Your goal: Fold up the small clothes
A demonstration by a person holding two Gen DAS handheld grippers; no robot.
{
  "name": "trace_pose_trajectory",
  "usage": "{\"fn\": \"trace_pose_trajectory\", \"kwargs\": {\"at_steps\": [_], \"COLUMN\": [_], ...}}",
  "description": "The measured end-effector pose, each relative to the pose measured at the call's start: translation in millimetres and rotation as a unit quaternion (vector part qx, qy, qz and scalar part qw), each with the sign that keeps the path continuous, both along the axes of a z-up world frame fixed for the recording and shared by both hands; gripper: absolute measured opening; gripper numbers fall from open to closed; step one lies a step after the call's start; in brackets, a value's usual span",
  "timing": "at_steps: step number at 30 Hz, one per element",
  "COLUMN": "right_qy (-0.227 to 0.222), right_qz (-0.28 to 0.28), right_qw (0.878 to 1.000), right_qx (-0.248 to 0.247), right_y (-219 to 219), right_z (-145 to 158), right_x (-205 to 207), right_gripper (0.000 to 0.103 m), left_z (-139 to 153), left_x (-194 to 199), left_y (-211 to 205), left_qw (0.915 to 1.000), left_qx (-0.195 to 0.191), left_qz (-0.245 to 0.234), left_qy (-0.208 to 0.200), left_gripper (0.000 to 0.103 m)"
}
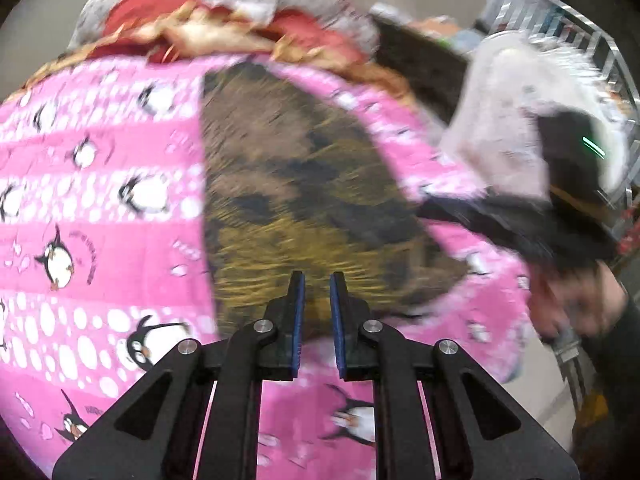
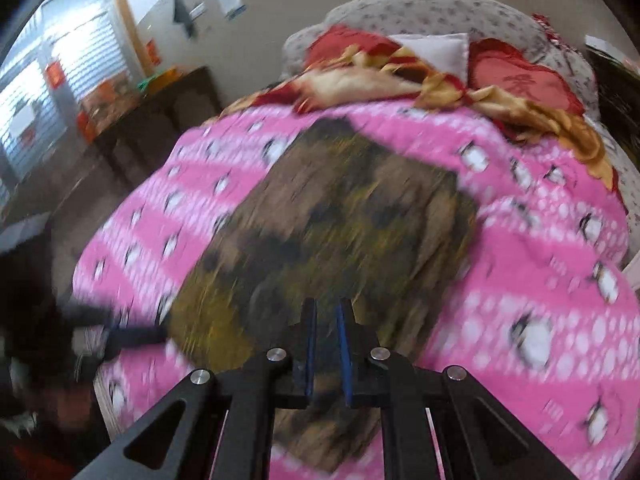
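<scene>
Brown garment (image 1: 296, 184) flat on pink quilt (image 1: 100, 184)

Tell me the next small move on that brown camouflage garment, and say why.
Probably open both grippers and settle them on the near edge. The brown camouflage garment lies spread flat on the pink penguin blanket, and the left gripper and right gripper hover over that edge nearly shut, with nothing visibly between the pads, though the frames are blurred.
</scene>
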State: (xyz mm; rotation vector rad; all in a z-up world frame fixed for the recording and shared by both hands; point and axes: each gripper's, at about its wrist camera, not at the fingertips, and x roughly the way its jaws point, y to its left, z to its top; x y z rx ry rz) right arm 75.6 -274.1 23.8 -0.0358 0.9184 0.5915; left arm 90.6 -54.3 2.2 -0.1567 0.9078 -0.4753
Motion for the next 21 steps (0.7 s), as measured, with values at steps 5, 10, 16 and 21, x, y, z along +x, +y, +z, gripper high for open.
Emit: {"fn": "trace_pose_trajectory", "kwargs": {"at_steps": [5,10,16,21], "right_qy": [0.043,0.06,0.005,-0.037], "right_qz": [-0.018,-0.045,-0.085,-0.232], "right_qw": [0.998,0.997,0.996,0.972], "right_qx": [-0.03,0.019,-0.021,0.023], "right_y": [3,-11,3,10], "right_z": [-56,-64,-2,19], "right_x": [-16,-19,24,100], "right_gripper": [0.009,0.009,0.01,0.019], "left_z": [-39,-14,39,37], "left_x": [5,7,75,163], "left_y": [3,7,11,-13], "left_qw": [0.9989,0.9992,0.9969,0.9937], "left_qx": [-0.015,-0.015,-0.009,0.013], "left_qz": [0.025,0.023,0.062,0.104], "left_qy": [0.037,0.03,-0.048,-0.04], "left_gripper": [0.01,0.01,0.01,0.01]}}
